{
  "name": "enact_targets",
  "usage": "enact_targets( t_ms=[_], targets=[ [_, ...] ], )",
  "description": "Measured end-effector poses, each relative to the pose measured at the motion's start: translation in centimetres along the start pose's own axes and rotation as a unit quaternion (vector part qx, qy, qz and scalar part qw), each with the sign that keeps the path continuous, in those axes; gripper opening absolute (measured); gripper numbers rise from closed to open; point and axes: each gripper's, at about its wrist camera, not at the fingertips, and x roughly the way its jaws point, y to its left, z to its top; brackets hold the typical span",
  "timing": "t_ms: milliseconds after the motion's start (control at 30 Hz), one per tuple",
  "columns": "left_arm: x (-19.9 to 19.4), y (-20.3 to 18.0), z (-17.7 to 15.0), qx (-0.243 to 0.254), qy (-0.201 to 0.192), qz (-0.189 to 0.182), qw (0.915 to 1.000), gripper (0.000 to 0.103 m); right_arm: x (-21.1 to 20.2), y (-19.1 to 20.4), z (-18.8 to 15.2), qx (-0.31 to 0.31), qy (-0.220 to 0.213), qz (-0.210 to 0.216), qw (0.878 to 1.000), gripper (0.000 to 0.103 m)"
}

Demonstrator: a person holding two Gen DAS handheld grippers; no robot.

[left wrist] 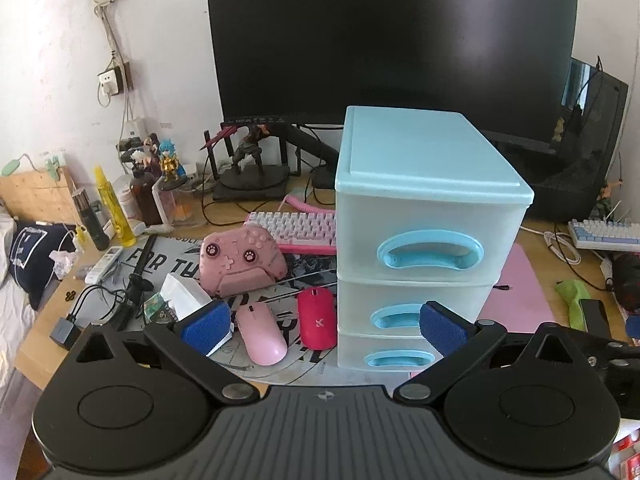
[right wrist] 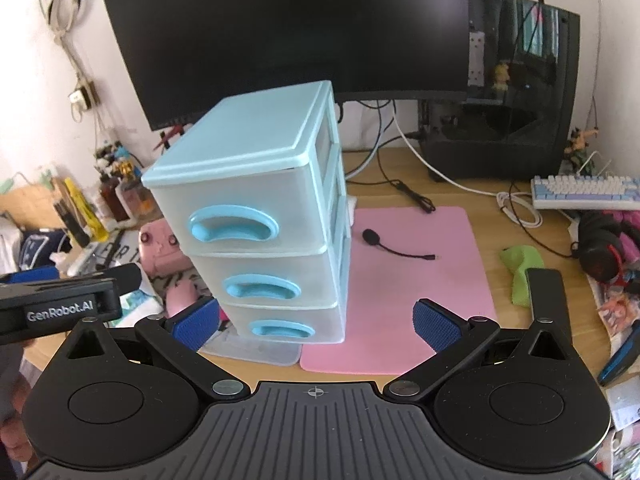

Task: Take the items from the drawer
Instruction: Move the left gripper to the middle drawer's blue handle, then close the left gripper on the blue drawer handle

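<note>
- My left hand-held gripper (left wrist: pixel 324 330) and right hand-held gripper (right wrist: pixel 316 322) gape wide — empty.
- Cabinet (left wrist: pixel 424 216) on the bench (right wrist: pixel 472 200): three drawers closed — contents hidden.

Drawer unit (right wrist: pixel 260 216) frosted translucent plastic, glossy blue handles; worktop (right wrist: pixel 472 196) light wood grain; pink mat (right wrist: pixel 420 280) matt; fingers (right wrist: pixel 434 322) textured blue pads.

Both wrist views near, facing drawer unit (left wrist: pixel 424 216).
</note>
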Motion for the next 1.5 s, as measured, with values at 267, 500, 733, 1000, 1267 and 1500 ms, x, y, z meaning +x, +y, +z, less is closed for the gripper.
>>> enact_targets(
  t_ms=[267,500,733,1000,1267,1500],
  targets=[
    [2.7,0.5,-2.0,0.024,-0.056,-0.065,0.9960,0.103,-0.5,0.2,0.6,0.000,-0.010,-0.004,1.000,0.103],
    [7.6,-0.3,-4.1,0.045,-0.076,-0.088,0.9922,0.098,-1.0,-0.9,-0.1,0.028,-0.040,-0.007,0.999,0.103],
    [10.1,0.2,-5.7,0.047,-0.095,-0.097,0.9897,0.097,-1.9,-1.9,-0.3,0.047,-0.058,-0.029,0.997,0.103],
    [12.6,0.0,-5.6,0.056,-0.085,-0.097,0.9901,0.086,-2.4,-2.5,-0.8,0.064,-0.060,-0.047,0.995,0.103],
    [12.9,0.4,-5.6,0.055,-0.078,-0.101,0.9903,0.070,-2.9,-2.6,-1.1,0.071,-0.063,-0.065,0.993,0.103],
    [13.8,-0.1,-5.0,0.065,-0.072,-0.112,0.9890,0.064,-3.0,-2.1,-1.3,0.067,-0.063,-0.066,0.994,0.103]
  ],
)
